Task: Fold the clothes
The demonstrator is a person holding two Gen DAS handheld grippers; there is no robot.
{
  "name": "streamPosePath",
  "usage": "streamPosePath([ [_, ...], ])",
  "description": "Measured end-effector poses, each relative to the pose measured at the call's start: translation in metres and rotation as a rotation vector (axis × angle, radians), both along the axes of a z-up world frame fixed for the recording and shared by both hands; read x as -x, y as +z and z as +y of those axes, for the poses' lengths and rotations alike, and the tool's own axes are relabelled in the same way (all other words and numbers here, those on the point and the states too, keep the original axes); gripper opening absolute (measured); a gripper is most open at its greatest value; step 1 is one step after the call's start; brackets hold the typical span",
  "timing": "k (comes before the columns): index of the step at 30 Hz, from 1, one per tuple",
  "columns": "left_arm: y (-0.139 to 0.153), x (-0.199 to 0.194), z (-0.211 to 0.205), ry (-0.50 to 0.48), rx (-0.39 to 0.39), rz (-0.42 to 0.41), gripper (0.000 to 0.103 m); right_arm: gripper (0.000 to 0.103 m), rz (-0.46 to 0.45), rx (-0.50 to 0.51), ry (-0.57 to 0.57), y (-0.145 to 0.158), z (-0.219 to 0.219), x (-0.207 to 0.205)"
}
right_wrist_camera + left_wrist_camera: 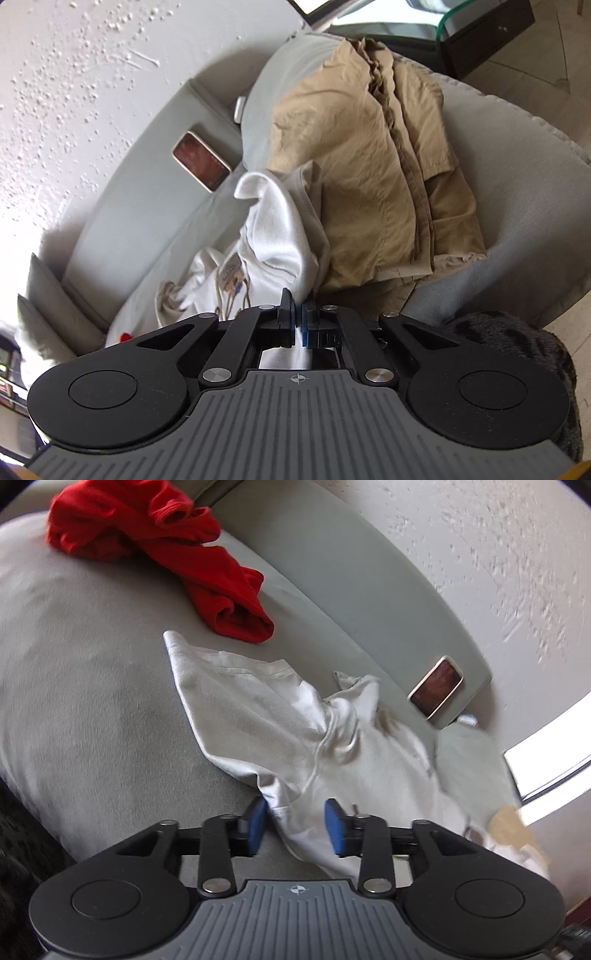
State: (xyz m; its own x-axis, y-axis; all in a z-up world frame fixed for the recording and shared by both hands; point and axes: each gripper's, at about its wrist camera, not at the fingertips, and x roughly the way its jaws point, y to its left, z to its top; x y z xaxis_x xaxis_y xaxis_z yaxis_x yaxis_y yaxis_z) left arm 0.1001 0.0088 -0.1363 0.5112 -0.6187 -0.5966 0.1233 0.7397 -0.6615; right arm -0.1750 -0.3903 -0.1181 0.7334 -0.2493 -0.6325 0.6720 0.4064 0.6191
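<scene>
Lying crumpled on the grey sofa (92,686), the white T-shirt (258,716) is pinched at one edge by the right gripper (298,325); the left gripper (296,827) stands spread astride another edge; tan trousers (373,166) lie beside it, a red garment (166,550) farther off.

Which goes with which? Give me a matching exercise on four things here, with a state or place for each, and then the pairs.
Things:
1. red garment
2. white T-shirt
3. tan trousers
4. phone

States:
A. lying on the grey ledge by the wall
B. folded on the couch
C. crumpled, far from both grippers
D. pinched by the right gripper, with the left gripper open around its edge

Pairs: 1-C, 2-D, 3-B, 4-A
</scene>
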Motion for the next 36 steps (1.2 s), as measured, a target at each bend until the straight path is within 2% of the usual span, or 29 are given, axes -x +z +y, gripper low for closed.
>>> streamPosePath([
  [5,-0.017,0.003,0.018,0.094,0.231,0.167,0.037,0.003,-0.021,-0.021,-0.018,0.002,-0.002,0.005],
  [9,-0.023,0.005,0.015,0.126,0.296,0.219,0.036,0.003,-0.023,-0.030,-0.025,0.001,-0.002,0.008],
  [12,-0.026,0.002,0.011,0.142,0.276,0.240,0.034,0.003,-0.026,-0.034,-0.026,0.001,-0.002,0.008],
  [21,-0.029,-0.013,-0.007,0.122,0.231,0.234,0.036,0.003,-0.012,-0.037,-0.017,-0.003,-0.005,0.005],
  [23,-0.029,-0.015,-0.011,0.116,0.198,0.224,0.028,0.003,-0.009,-0.037,-0.017,-0.005,-0.006,0.005],
  [25,-0.029,-0.016,-0.012,0.116,0.154,0.226,0.007,0.003,-0.008,-0.041,-0.019,-0.006,-0.007,0.006],
  [26,-0.029,-0.015,-0.012,0.115,0.150,0.229,0.007,0.003,-0.008,-0.042,-0.018,-0.007,-0.007,0.006],
  [28,-0.020,-0.013,-0.009,0.109,0.155,0.214,0.002,0.003,-0.001,-0.045,-0.021,-0.009,-0.008,0.006],
  [31,0.006,-0.010,-0.006,0.092,0.182,0.156,0.001,0.002,-0.004,-0.062,-0.021,-0.012,-0.010,0.005],
  [33,0.037,-0.010,-0.003,0.084,0.232,0.094,0.001,0.002,-0.033,-0.074,-0.008,-0.007,-0.011,0.001],
  [36,0.093,-0.006,0.003,0.069,0.310,-0.019,0.001,0.002,-0.116,-0.077,0.033,0.015,-0.011,-0.008],
])
